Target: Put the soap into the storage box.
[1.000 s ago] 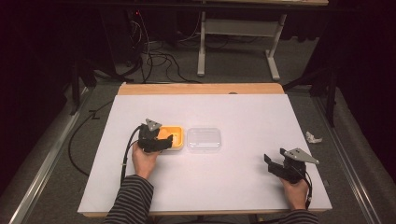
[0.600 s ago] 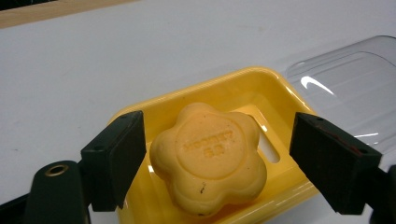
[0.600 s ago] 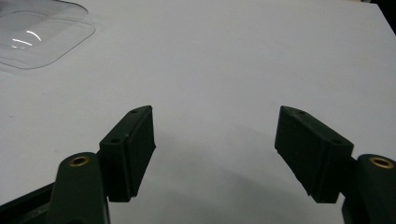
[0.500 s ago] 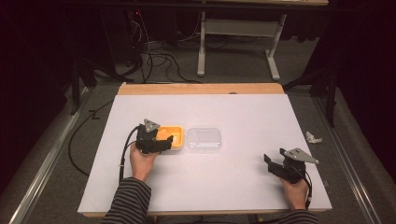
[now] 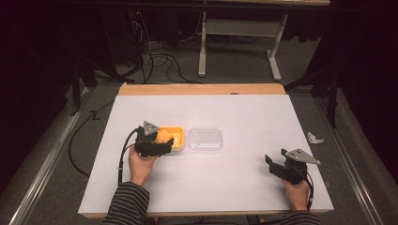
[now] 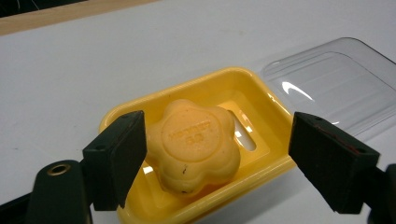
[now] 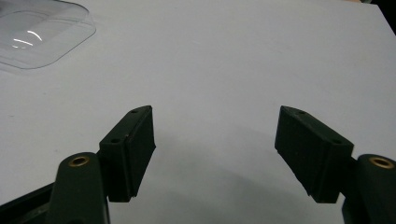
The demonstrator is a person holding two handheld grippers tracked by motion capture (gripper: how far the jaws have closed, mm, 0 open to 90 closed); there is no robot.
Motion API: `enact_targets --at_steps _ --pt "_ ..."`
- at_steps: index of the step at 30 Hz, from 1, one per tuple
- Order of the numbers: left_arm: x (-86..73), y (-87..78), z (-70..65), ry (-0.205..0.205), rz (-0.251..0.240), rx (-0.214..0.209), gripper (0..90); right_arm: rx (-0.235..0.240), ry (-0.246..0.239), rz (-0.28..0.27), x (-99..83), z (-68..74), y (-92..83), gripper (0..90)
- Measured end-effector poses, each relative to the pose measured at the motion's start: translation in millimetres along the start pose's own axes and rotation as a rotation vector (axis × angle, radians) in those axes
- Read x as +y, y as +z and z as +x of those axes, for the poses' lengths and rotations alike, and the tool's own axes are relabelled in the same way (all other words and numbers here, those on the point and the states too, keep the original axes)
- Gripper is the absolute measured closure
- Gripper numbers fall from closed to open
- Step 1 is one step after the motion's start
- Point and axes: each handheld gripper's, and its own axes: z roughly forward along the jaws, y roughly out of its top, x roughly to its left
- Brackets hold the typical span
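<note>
A yellow soap dish (image 5: 174,138) (image 6: 243,88) rests left of the table's middle, holding an orange flower-shaped soap (image 5: 164,136) (image 6: 196,144). My left gripper (image 5: 162,142) (image 6: 219,158) is open and straddles the soap. Its left jaw is at the soap's side, and its right jaw stands well clear over the dish's right rim. A clear plastic lid (image 5: 205,139) (image 6: 336,84) (image 7: 37,32) lies flat just right of the dish. My right gripper (image 5: 274,165) (image 7: 217,154) hovers open near the table's front right, with bare white tabletop between its jaws.
The white table top (image 5: 244,112) has a wooden strip (image 5: 202,89) along its far edge. A crumpled white scrap (image 5: 315,137) lies off the table's right side. Cables and desk legs are on the floor beyond.
The left gripper has barely shifted over the dish. The right gripper stays where it was.
</note>
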Motion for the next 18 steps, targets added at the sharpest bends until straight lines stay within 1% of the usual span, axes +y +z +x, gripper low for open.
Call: enact_targets --at_steps 8,9,18 --pt "0.6 -9.3 -3.6 0.008 -0.023 -0.012 20.7 0.0 0.0 0.0 0.0 0.1 0.0 29.0" --pt "0.8 -10.6 -3.7 0.006 -0.023 -0.019 20.9 0.0 -0.001 0.0 0.0 0.1 0.0 28.9" --pt "0.8 -17.1 -6.4 0.013 -0.031 -0.031 21.5 0.001 0.0 0.0 0.0 0.3 0.1 28.9"
